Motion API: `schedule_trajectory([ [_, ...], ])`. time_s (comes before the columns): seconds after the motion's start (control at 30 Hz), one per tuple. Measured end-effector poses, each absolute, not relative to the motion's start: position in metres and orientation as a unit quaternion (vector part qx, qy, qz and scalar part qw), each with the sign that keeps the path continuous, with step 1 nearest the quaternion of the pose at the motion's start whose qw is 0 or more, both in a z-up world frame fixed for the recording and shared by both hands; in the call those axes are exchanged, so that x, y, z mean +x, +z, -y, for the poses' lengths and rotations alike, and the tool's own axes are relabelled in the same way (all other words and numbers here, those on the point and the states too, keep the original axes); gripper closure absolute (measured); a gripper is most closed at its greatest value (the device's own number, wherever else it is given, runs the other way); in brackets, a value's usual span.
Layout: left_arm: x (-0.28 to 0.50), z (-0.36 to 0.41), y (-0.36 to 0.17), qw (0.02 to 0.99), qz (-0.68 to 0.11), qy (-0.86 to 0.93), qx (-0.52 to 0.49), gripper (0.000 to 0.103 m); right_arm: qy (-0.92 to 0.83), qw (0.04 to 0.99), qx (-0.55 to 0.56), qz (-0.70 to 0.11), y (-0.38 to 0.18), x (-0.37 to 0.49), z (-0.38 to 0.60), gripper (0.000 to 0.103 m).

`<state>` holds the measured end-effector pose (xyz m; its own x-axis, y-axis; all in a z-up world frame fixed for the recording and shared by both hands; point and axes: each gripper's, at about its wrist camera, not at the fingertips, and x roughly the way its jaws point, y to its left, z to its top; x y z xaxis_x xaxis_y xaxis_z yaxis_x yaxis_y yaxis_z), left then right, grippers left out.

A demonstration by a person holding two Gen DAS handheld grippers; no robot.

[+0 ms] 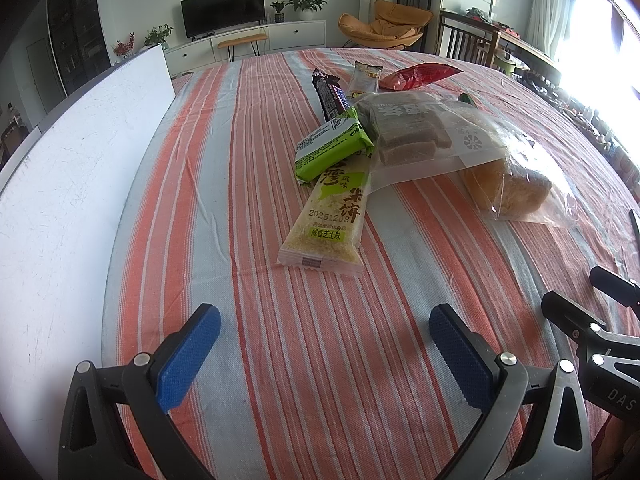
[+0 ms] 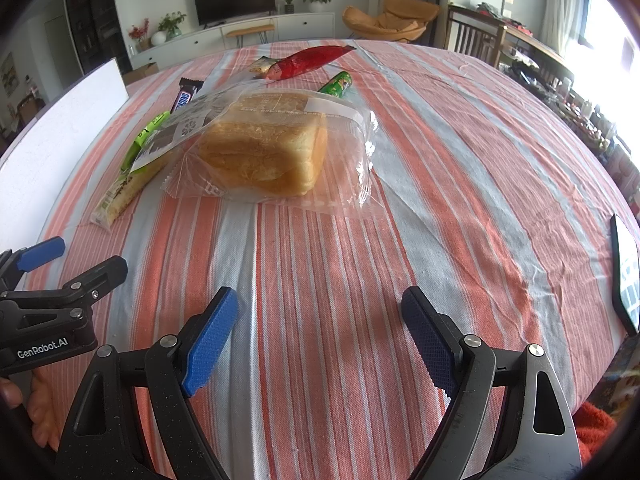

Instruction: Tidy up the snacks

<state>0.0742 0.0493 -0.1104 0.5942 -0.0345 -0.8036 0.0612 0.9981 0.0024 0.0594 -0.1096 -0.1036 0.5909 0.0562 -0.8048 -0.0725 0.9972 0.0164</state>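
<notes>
woven cloth tablecloth [image 2: 440, 160], glossy plastic bread bag [image 2: 344, 148]

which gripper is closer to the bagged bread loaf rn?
Right, narrowly. The right gripper is open and faces the bread loaf straight ahead. The left gripper is open beside it; the loaf lies ahead and off to its right.

Left gripper [image 1: 325, 338] low, near side, jaws spread wide, holding nothing. Right gripper [image 2: 319, 318] beside it on the right, jaws equally wide, holding nothing.
</notes>
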Motion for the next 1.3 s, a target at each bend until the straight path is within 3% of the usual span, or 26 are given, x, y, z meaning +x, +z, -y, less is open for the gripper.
schedule_trajectory([
  [0.23, 0.088, -0.056, -0.089, 0.885, -0.462, -0.056, -0.007, 0.000, 0.036, 0.892, -0.009, -0.451, -0.104, 0.059, 0.110, 0.017],
  [0.4, 0.128, -0.044, -0.075, 0.879, -0.472, -0.055, 0.041, 0.001, 0.036, 0.892, -0.009, -0.451, -0.104, 0.059, 0.109, 0.017],
  [0.47, 0.145, -0.041, -0.078, 0.874, -0.481, -0.050, 0.054, 0.006, 0.036, 0.892, -0.009, -0.451, -0.104, 0.059, 0.109, 0.017],
  [0.67, 0.169, -0.042, -0.092, 0.858, -0.508, -0.062, 0.036, 0.039, 0.036, 0.892, -0.009, -0.451, -0.104, 0.059, 0.109, 0.017],
  [0.73, 0.164, -0.041, -0.089, 0.862, -0.501, -0.060, 0.042, 0.070, 0.036, 0.892, -0.009, -0.451, -0.104, 0.059, 0.109, 0.017],
  [0.8, 0.157, -0.043, -0.088, 0.861, -0.504, -0.062, 0.034, 0.074, 0.036, 0.892, -0.009, -0.451, -0.104, 0.059, 0.109, 0.017],
  [1.2, 0.058, -0.051, -0.078, 0.850, -0.520, -0.080, 0.023, 0.074, 0.036, 0.892, -0.009, -0.451, -0.104, 0.059, 0.109, 0.016],
  [1.27, 0.057, -0.051, -0.081, 0.857, -0.509, -0.076, 0.029, 0.064, 0.036, 0.892, -0.009, -0.451, -0.103, 0.059, 0.109, 0.016],
  [1.3, 0.059, -0.052, -0.083, 0.857, -0.510, -0.070, 0.031, 0.046, 0.036, 0.892, -0.009, -0.451, -0.103, 0.059, 0.109, 0.016],
])
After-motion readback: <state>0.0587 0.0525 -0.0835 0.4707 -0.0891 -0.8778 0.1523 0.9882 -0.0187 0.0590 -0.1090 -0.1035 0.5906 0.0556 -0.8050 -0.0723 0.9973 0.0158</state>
